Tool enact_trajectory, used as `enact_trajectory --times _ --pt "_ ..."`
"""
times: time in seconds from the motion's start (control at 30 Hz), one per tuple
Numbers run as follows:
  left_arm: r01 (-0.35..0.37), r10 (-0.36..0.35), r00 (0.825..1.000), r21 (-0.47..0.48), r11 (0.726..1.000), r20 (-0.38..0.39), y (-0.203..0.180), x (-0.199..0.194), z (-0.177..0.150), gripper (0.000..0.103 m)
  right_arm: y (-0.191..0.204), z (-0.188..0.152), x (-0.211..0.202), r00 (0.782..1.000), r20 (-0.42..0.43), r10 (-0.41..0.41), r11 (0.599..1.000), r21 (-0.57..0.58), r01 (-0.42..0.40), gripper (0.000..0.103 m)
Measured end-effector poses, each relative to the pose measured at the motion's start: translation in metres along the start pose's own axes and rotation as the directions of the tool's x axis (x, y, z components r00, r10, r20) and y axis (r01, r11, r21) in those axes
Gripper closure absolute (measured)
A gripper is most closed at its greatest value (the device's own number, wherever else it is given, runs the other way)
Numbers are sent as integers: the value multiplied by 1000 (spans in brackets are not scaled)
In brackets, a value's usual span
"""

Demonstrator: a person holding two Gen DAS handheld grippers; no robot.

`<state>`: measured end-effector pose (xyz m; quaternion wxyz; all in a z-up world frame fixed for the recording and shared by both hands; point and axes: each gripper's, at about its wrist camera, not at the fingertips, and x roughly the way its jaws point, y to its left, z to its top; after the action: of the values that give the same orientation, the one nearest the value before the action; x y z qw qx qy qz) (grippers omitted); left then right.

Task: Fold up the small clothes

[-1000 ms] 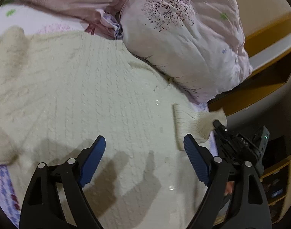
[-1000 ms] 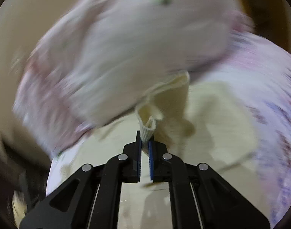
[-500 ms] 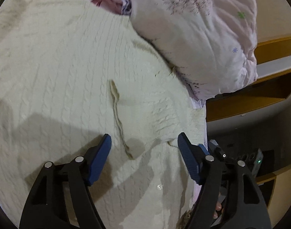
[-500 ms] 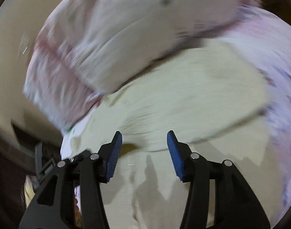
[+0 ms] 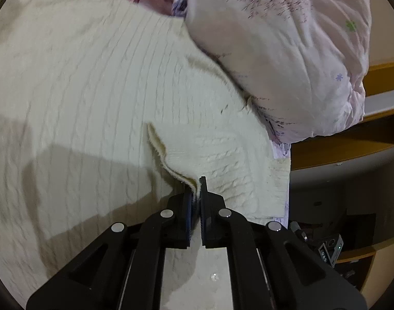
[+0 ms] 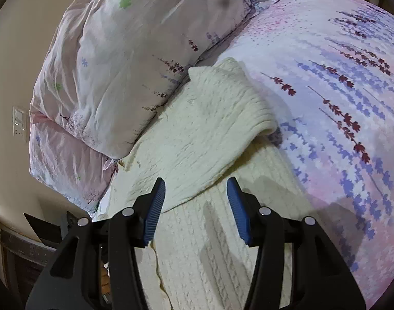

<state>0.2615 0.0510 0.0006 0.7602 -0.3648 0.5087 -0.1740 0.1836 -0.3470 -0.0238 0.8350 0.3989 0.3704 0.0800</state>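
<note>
A cream cable-knit sweater lies spread over the bed and fills most of the left wrist view. Its folded-over part has a fuzzy edge running down into my left gripper, which is shut on that edge. In the right wrist view the same sweater shows a sleeve laid back across its body. My right gripper hovers open just above the knit, near the sleeve's lower edge, with nothing pinched between its blue pads.
A pale pink floral pillow presses against the sweater's far edge, seen also as pillow. The bedspread with purple flower sprigs stretches to the right. Wooden shelving and dark gear stand past the bed's edge.
My left gripper closed from wide open onto the sweater's folded edge. My right gripper let go of the sleeve cuff, opened, and dropped lower over the sweater; the sleeve now lies folded across the body.
</note>
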Motion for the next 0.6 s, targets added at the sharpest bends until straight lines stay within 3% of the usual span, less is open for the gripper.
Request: enact_trajectory --times 0.17,0.27,0.3,0.47,0.53,0.6 --pt "-51 39 992 92 994 120 -8 -32 20 100 -3 -3 8 999 -36 7 1000 15 -6 52" --pt "-125 100 968 98 987 229 -2 -60 37 100 -3 -3 13 999 -35 3 1000 23 -2 52" --pt "-146 121 962 88 985 243 5 -67 42 100 -3 -2 15 1000 -28 0 1000 24 1 52" --pt "-179 158 966 89 980 206 20 -68 40 100 0 9 30 1000 10 -25 999 34 24 58" --pt "-176 157 969 89 980 192 22 -63 38 100 3 14 37 998 35 -43 999 34 41 66" --pt "-177 159 971 88 980 181 24 -57 37 100 5 20 40 995 70 -66 998 23 65 99"
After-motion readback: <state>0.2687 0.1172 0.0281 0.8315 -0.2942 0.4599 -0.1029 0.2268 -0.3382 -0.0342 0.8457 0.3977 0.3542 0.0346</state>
